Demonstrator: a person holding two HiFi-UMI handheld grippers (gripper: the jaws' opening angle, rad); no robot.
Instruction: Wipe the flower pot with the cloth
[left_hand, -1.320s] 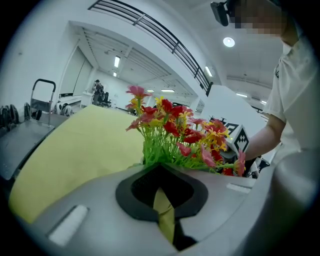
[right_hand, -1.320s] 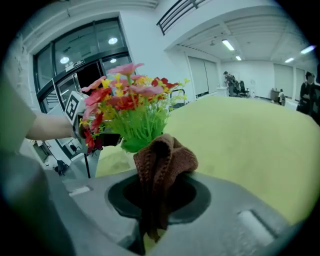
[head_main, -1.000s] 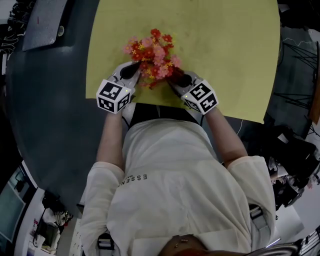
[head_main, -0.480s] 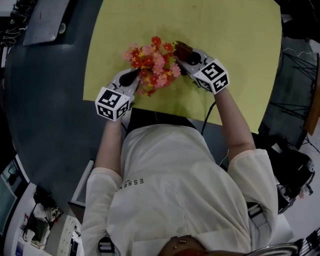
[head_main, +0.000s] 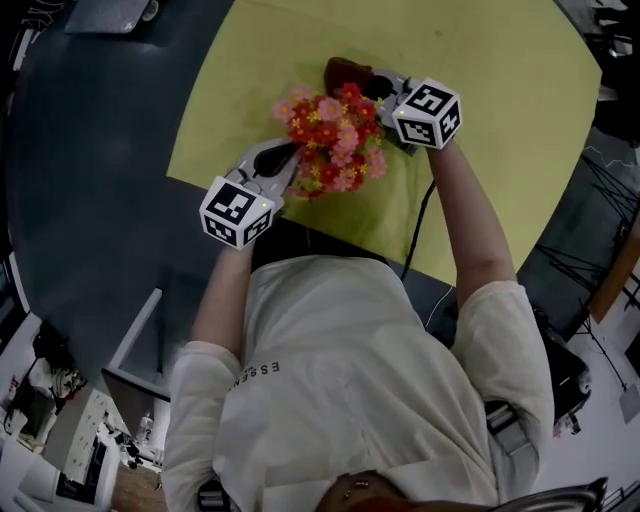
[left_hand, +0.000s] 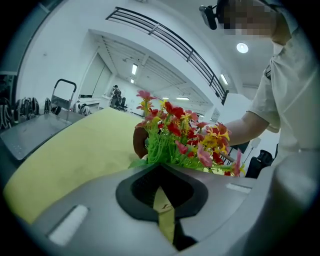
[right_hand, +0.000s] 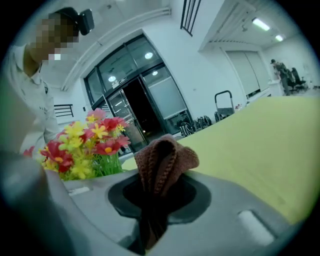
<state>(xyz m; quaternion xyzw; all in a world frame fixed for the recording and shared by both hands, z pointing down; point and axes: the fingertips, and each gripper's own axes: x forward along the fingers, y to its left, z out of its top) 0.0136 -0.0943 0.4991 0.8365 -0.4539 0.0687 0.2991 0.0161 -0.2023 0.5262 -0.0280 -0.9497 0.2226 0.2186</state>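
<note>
- Head view: a yellow-green mat (head_main: 500, 60) covers part of a dark round table (head_main: 100, 150), and the person in a white shirt (head_main: 340, 370) leans over its near edge.
- A bunch of red, pink and yellow flowers (head_main: 335, 140) stands on the mat between the two tools and hides whatever is under the blooms.
- The left gripper (head_main: 290, 160) reaches in from the near left. Its marker cube (head_main: 237, 210) sits over the mat's edge, and its tips are at the base of the bunch.
- The right gripper (head_main: 365, 82) lies on the far right side of the flowers. A brown cloth (head_main: 343, 72) bunches at its tip, just beside the blooms.
- Left gripper view: a white hall with ceiling lights and a dark railing forms the background, with the mat stretching away on the left.
- The jaws are closed, and a thin pale-yellow edge with dark lettering is pinched between them. It sits straight under the green stems and seems to be the wall of the flower pot (left_hand: 165, 212).
- The cloth shows as a brown lump behind the stems, and the person's forearm (left_hand: 245, 132) comes in from the right.
- Right gripper view: tall glass doors and a trolley (right_hand: 225, 102) stand beyond the mat.
- The jaws are clamped on the knitted cloth, which folds up above the tips.
- The flowers stand close on the left. The pot cannot be seen in this view.
</note>
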